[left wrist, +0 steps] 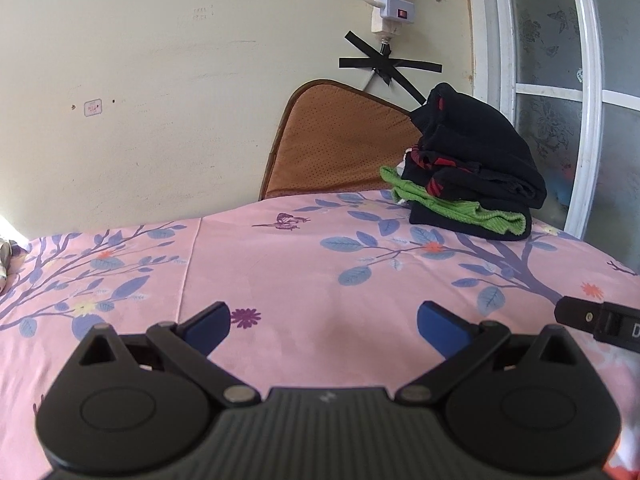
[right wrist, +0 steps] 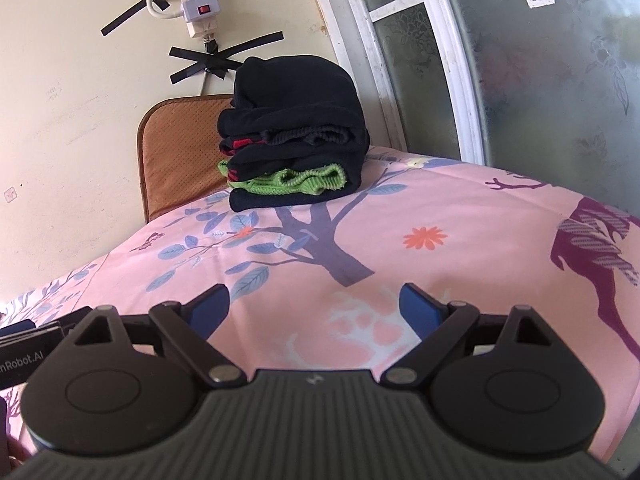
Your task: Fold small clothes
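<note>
A stack of folded small clothes (left wrist: 472, 168) (right wrist: 294, 132), mostly black with red marks and a green piece low in the pile, sits at the far side of the pink flowered sheet (left wrist: 304, 264) (right wrist: 440, 208). My left gripper (left wrist: 323, 322) hovers open over the bare sheet, well short of the stack, with nothing between its blue pads. In the right wrist view my right gripper (right wrist: 314, 306) is likewise open and empty, the stack ahead and slightly left. Part of the right gripper's body (left wrist: 600, 322) shows at the left view's right edge.
A brown perforated cushion (left wrist: 340, 144) (right wrist: 176, 152) leans on the cream wall behind the stack. A power strip (left wrist: 390, 4) (right wrist: 198, 0) is taped to the wall with black tape. A white-framed frosted glass door (left wrist: 560, 100) (right wrist: 520, 80) stands at the right.
</note>
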Action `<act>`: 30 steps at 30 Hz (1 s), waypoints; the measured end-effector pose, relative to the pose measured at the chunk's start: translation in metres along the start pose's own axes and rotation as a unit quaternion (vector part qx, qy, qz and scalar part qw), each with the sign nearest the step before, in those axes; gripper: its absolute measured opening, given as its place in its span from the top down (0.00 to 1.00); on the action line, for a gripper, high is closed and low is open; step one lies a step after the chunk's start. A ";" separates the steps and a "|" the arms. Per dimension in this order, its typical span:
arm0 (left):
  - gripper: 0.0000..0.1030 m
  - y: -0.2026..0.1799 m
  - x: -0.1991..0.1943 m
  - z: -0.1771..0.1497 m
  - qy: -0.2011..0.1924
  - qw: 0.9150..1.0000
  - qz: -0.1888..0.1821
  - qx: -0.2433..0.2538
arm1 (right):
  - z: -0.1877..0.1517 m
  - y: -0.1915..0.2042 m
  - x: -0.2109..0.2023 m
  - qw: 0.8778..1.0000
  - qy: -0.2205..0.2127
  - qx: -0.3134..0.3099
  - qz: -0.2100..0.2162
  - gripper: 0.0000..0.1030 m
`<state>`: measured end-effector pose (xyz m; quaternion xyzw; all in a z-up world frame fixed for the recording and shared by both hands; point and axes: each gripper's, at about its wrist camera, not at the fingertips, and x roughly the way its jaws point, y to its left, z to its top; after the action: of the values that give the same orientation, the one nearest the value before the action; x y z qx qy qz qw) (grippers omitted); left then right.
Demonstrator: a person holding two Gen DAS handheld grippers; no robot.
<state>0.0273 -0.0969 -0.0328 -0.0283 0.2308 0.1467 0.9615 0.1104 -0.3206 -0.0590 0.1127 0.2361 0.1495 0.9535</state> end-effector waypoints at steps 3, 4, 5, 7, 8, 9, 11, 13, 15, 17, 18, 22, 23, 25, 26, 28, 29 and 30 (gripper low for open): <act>0.00 0.003 0.000 0.001 0.000 1.000 0.012 -0.007 | 0.000 0.001 -0.001 1.000 -0.002 -0.002 0.003 0.09; 0.00 0.004 -0.001 0.001 -0.002 1.000 0.012 -0.008 | 0.000 0.000 -0.001 1.000 -0.003 -0.002 0.004 0.09; 0.00 0.005 -0.001 0.001 -0.004 1.000 0.013 -0.010 | -0.001 0.001 -0.001 1.000 -0.004 -0.002 0.005 0.09; 0.00 0.006 -0.002 0.001 -0.005 1.000 0.015 -0.012 | -0.001 0.001 -0.002 1.000 -0.006 -0.003 0.007 0.09; 0.00 0.006 -0.001 0.001 -0.003 1.000 0.015 -0.011 | -0.001 0.001 -0.002 1.000 -0.006 -0.004 0.008 0.09; 0.00 0.006 -0.001 0.001 0.001 1.000 0.016 -0.009 | -0.001 0.001 -0.002 1.000 -0.006 -0.004 0.009 0.09; 0.00 0.005 -0.001 0.001 0.001 1.000 0.021 -0.005 | 0.000 0.001 -0.002 1.000 -0.007 -0.003 0.010 0.09; 0.00 0.004 -0.002 0.002 -0.002 1.000 0.027 -0.004 | -0.001 0.001 -0.003 1.000 -0.009 -0.003 0.011 0.09; 0.00 0.004 -0.003 0.002 -0.002 0.999 0.037 -0.004 | -0.001 0.002 -0.003 1.000 -0.011 -0.004 0.010 0.09; 0.00 0.003 -0.008 0.001 -0.006 0.998 0.059 -0.004 | -0.001 0.002 -0.003 1.000 -0.009 -0.006 0.010 0.09; 0.00 0.002 -0.011 0.001 -0.008 0.998 0.069 -0.003 | 0.000 0.002 -0.004 1.000 -0.011 -0.006 0.008 0.09; 0.00 -0.004 -0.027 0.006 0.005 0.996 0.087 0.026 | 0.001 0.002 -0.019 0.999 -0.037 -0.005 -0.008 0.09; 0.00 -0.004 -0.030 0.009 0.012 0.996 0.087 0.031 | 0.004 0.002 -0.022 0.999 -0.035 -0.007 0.000 0.08; 0.00 -0.004 -0.037 0.013 0.025 0.996 0.080 0.030 | 0.011 0.001 -0.032 0.999 -0.033 -0.004 0.019 0.08; 0.00 -0.003 -0.040 0.015 0.029 0.997 0.071 0.025 | 0.013 0.000 -0.037 0.999 -0.035 0.000 0.025 0.06; 0.00 -0.001 -0.046 0.019 0.038 0.998 0.055 0.014 | 0.019 0.000 -0.049 0.998 -0.045 0.004 0.037 0.01; 0.00 -0.001 -0.049 0.021 0.043 0.998 0.047 0.009 | 0.021 0.000 -0.055 0.998 -0.051 0.004 0.040 0.00; 0.00 -0.001 -0.051 0.023 0.048 0.998 0.040 0.006 | 0.023 -0.001 -0.061 0.997 -0.058 0.005 0.043 0.00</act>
<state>-0.0056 -0.1083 0.0109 -0.0203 0.2781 0.1826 0.9428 0.0697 -0.3453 -0.0138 0.1363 0.1760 0.1826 0.9577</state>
